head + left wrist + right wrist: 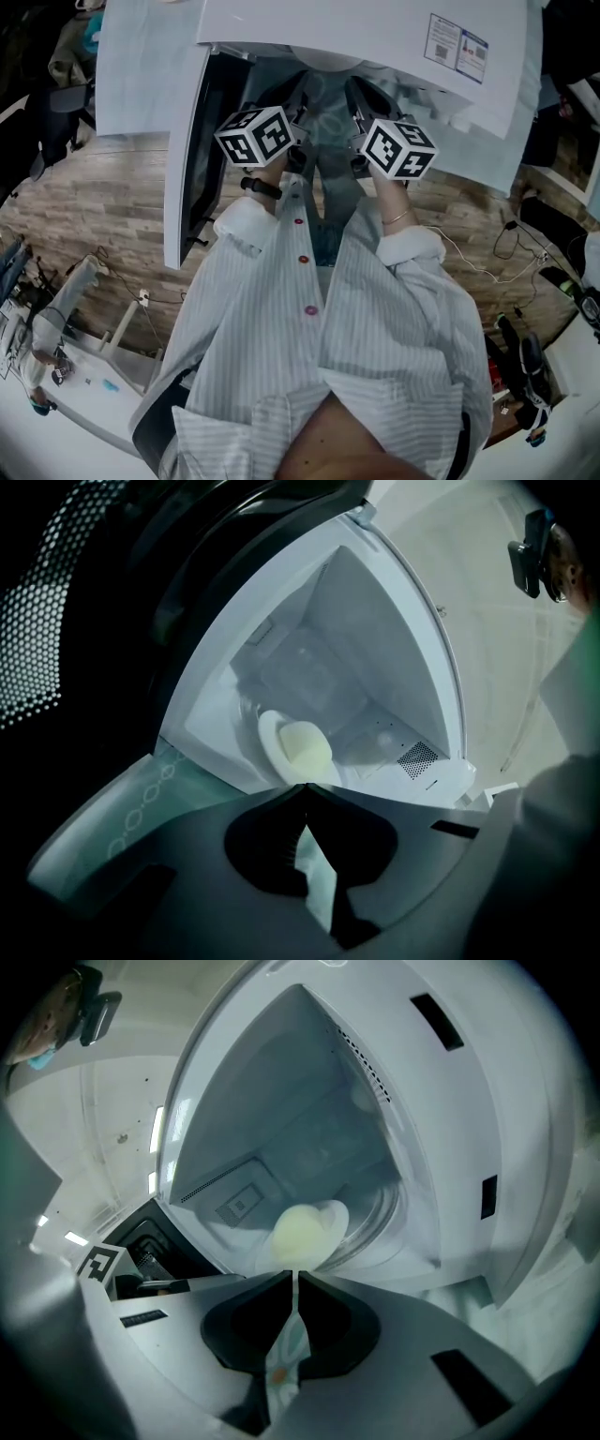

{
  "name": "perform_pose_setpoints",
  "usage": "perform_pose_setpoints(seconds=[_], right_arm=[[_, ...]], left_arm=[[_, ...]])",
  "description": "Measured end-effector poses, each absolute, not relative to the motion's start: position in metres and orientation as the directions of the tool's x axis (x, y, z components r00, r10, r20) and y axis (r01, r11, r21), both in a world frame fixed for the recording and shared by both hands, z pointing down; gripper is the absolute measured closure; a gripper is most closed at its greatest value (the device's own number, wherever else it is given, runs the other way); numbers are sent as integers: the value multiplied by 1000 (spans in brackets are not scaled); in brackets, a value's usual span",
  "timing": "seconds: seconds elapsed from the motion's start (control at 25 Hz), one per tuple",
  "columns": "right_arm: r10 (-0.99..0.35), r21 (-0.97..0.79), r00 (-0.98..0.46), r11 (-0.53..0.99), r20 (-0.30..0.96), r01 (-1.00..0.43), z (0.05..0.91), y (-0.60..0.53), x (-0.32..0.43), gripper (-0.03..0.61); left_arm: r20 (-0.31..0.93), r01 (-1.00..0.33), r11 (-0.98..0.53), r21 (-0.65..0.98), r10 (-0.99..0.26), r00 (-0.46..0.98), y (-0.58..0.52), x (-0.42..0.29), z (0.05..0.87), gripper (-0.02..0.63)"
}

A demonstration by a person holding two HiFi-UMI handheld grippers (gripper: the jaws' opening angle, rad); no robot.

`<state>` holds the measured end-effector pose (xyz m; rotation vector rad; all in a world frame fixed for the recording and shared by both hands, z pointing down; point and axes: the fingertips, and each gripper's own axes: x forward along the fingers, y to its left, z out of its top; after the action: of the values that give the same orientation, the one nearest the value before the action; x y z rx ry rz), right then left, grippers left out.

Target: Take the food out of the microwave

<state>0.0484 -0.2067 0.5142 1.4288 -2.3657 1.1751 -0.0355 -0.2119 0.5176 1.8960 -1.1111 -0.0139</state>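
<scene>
Food (305, 747), a pale yellowish lump on a white plate (266, 739), sits inside the microwave (384, 630), whose door (184, 159) is wide open. Step in hand, I'd say: the approach, nothing picked up yet. Left gripper (302, 787) & right gripper (292, 1274) are both pressed together, empty, aimed at the cavity. Next move prob. needs jaws spread, then a reach in for the plate rim w/o tipping it. In head view the grippers block the cavity. What the food is, can't tell.
</scene>
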Motion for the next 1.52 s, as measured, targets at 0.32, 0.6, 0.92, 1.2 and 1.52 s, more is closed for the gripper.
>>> perform_pose_setpoints(seconds=[0.32, 0.6, 0.92, 1.2, 1.52], right_arm=[[-684, -619, -555, 190, 473, -762, 523, -213, 46, 532], [-671, -688, -579, 139, 464, -713, 530, -216, 39, 433], [-663, -760, -582, 31, 470, -649, 541, -216, 33, 416], [-683, -801, -575, -25, 451, -598, 541, -226, 31, 416], [-684, -821, -569, -78, 457, -566, 545, -228, 28, 440]], left_arm=[[385, -654, -159, 739, -697, 605, -219, -31, 522, 584], [393, -636, -126, 762, -691, 607, -225, -31, 526, 480], [370, -558, -47, 828, -702, 608, -235, -32, 527, 446], [390, -544, 11, 839, -709, 588, -243, -35, 530, 446], [431, -560, 58, 826, -706, 562, -244, -38, 536, 462]])
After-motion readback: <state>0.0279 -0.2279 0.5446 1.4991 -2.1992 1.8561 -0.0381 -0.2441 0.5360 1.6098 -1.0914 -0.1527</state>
